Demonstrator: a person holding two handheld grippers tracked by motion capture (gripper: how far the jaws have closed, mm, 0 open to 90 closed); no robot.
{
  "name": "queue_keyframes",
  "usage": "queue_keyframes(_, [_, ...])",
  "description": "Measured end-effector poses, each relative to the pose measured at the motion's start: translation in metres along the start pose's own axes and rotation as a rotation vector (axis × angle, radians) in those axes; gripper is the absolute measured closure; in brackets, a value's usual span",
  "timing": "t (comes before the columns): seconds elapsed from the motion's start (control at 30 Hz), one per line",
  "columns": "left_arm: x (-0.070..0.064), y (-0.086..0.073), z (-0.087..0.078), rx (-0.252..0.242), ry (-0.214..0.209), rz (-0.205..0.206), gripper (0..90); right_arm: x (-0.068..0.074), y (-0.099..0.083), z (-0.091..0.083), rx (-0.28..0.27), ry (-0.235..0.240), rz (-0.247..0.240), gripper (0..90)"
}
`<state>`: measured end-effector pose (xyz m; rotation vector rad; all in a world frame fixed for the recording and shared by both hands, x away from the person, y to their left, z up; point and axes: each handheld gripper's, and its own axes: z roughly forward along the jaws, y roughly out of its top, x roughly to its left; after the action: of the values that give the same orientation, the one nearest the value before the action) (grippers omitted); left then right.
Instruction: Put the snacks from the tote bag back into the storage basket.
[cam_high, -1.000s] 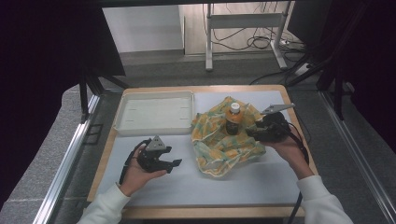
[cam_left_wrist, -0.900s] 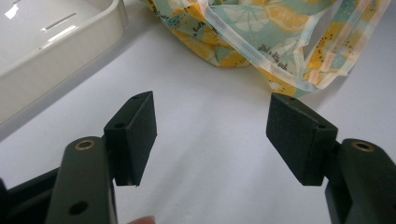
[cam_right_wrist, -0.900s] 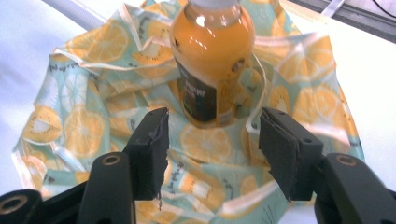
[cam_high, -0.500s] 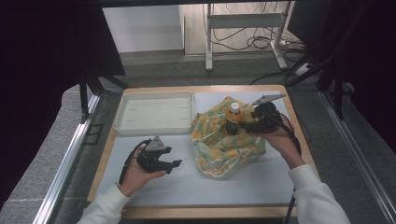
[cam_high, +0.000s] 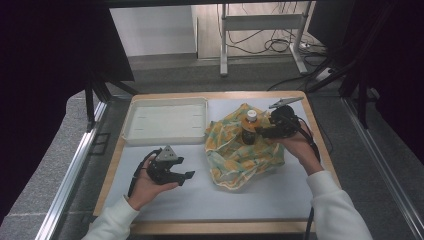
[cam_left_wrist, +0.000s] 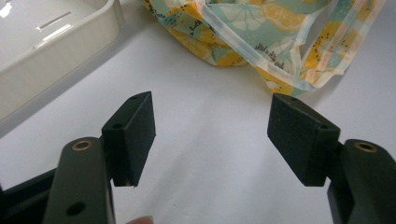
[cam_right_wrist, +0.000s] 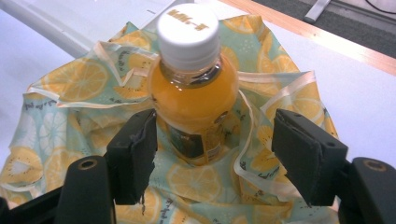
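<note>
A small bottle of orange juice (cam_high: 249, 131) (cam_right_wrist: 194, 98) with a white cap stands upright on a crumpled lemon-print cloth bag (cam_high: 240, 155) (cam_right_wrist: 70, 93) at the table's right middle. My right gripper (cam_high: 261, 132) (cam_right_wrist: 215, 154) is open, its jaws level with the bottle's lower half and just short of it, one to each side. My left gripper (cam_high: 186, 176) (cam_left_wrist: 212, 135) is open above the bare white mat at the front left, holding nothing. An edge of the bag (cam_left_wrist: 261, 28) lies ahead of it.
A shallow white tray (cam_high: 131, 125) (cam_left_wrist: 46, 60) sits at the back left of the mat. The table's wooden edge (cam_high: 315, 125) runs close behind the right hand. A metal rail (cam_high: 70, 170) borders the table's left side.
My right gripper has shifted a little left and toward the back, closing in on the bottle. The left gripper and the bottle have stayed put.
</note>
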<state>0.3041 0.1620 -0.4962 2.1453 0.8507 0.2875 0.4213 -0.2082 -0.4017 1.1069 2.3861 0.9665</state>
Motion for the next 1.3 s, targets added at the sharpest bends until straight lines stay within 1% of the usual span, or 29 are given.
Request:
queue_keyframes(0.1, [0.000, 0.000, 0.001, 0.006, -0.001, 0.002, 32.2, -0.003, 0.001, 0.003, 0.008, 0.002, 0.009, 31.0])
queue_keyframes(0.2, [0.000, 0.000, 0.000, 0.002, -0.007, 0.000, 32.2, -0.002, 0.003, 0.005, 0.015, 0.004, 0.007, 30.7])
queue_keyframes(0.33, [0.001, 0.000, 0.000, -0.003, -0.016, -0.008, 32.2, 0.000, 0.008, 0.009, 0.023, 0.007, -0.003, 30.2])
queue_keyframes(0.47, [0.001, 0.000, -0.001, -0.007, -0.015, -0.009, 32.2, 0.003, 0.014, 0.014, 0.035, 0.009, -0.013, 29.6])
queue_keyframes(0.97, [0.001, 0.000, 0.000, 0.000, -0.016, -0.005, 31.9, 0.009, 0.029, 0.038, 0.065, 0.027, -0.009, 26.9])
queue_keyframes(1.17, [0.001, 0.000, 0.000, 0.000, -0.018, -0.003, 31.9, 0.012, 0.031, 0.052, 0.103, 0.021, -0.012, 26.6])
queue_keyframes(1.3, [0.002, 0.000, -0.001, -0.001, -0.020, -0.005, 31.9, 0.013, 0.032, 0.056, 0.110, 0.010, -0.028, 29.4])
